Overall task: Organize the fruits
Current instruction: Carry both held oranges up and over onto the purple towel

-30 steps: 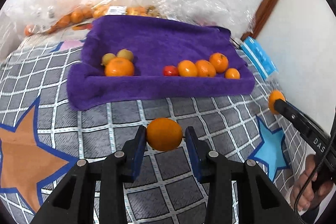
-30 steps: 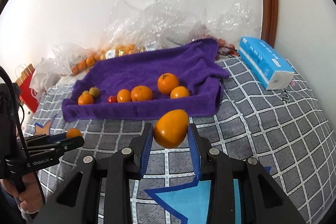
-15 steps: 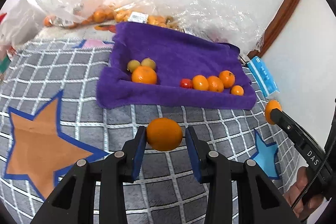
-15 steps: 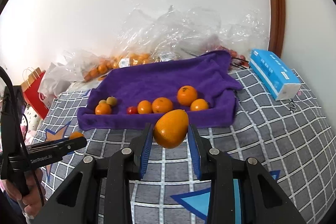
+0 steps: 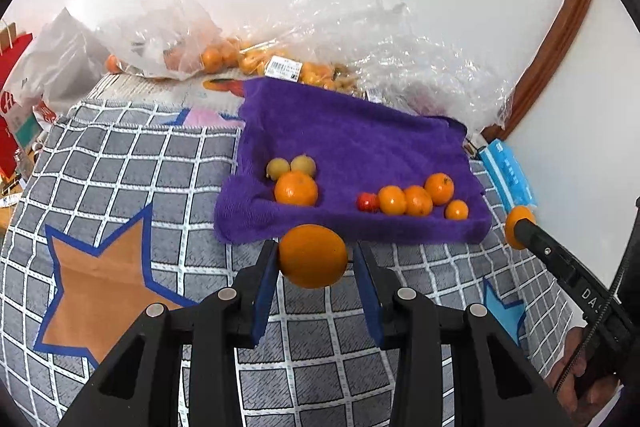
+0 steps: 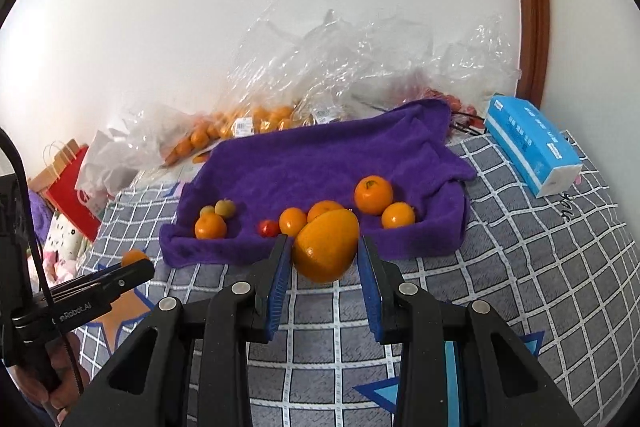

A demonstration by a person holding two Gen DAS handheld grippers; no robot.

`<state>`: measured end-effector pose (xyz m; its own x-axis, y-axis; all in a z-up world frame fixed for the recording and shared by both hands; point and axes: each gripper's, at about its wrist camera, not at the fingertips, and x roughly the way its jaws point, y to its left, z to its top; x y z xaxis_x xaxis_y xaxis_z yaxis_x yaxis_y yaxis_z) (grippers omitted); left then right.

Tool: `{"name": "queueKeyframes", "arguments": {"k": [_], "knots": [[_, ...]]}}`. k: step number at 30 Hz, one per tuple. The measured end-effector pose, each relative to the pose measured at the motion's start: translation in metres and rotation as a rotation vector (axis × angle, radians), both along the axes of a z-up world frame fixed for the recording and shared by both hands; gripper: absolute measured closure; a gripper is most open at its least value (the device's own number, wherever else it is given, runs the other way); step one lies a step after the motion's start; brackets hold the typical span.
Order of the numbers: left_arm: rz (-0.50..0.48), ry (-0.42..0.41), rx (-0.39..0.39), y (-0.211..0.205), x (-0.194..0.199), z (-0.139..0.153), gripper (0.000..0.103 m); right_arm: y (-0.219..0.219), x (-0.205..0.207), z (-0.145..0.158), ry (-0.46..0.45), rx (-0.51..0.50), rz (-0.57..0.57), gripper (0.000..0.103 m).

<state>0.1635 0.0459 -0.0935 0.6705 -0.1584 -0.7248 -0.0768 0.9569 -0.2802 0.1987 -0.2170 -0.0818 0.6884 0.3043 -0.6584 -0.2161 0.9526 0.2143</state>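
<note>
Left gripper [image 5: 313, 259] and right gripper [image 6: 325, 251], each pinching an orange above the checked bedcover [image 5: 120, 163].

The left-hand orange [image 5: 313, 255] and the right-hand orange [image 6: 326, 250] hang just short of the purple towel's [image 5: 360, 139] near edge. On the towel lie a left group of three fruits and a right row of five, including a small red fruit [image 5: 368, 202]. Bagged oranges [image 6: 240, 123] beyond the far edge appear unsorted; the task seems partway through.

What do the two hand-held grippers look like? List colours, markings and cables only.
Left hand-held gripper: black plastic frame, blue finger pads, silver screws, white "Robot.AI" lettering on its side, black cable. Right hand-held gripper: the same black build with blue pads and silver screws, white "DAS" lettering, black cable.
</note>
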Motion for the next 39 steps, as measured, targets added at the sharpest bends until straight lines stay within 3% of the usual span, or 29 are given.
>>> {"name": "queueKeyframes", "arguments": {"k": [16,39], "knots": [[-0.03,-0.071,0.007,-0.004,0.015,0.03,0.067,0.0,0.022,0.02,-0.027,0.004,-0.026,0.069],[-0.034,-0.082,0.012,0.002,0.058,0.025,0.067,0.013,0.06,0.017,-0.052,-0.046,-0.03,0.069]]}}
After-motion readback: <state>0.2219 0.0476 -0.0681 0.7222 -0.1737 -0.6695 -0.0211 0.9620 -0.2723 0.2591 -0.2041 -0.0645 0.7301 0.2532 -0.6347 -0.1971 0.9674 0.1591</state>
